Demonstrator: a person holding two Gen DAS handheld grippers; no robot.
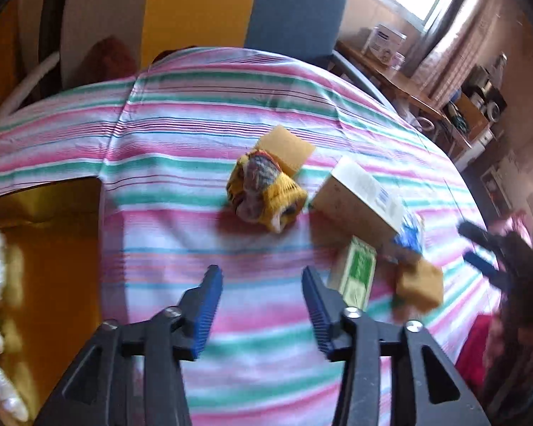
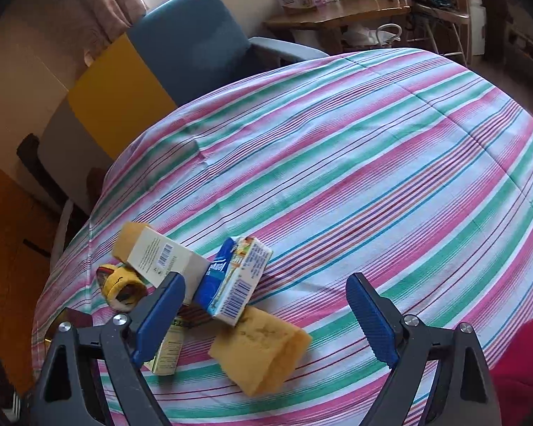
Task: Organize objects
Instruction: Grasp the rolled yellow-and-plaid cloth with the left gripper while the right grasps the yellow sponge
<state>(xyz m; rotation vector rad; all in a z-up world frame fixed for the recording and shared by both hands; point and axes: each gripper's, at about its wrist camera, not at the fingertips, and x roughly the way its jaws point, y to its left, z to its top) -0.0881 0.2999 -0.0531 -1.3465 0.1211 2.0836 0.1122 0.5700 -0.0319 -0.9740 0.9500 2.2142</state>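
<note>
Both claws, left claw and right claw, are spread and hold nothing above the striped-cloth table, near a blue-and-white carton leaning on a yellow sponge.

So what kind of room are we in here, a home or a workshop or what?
Probably a lived-in room at home: a table under a striped cloth, a blue armchair behind it, curtains by a sunny window, and a wooden side table with household clutter.
</note>
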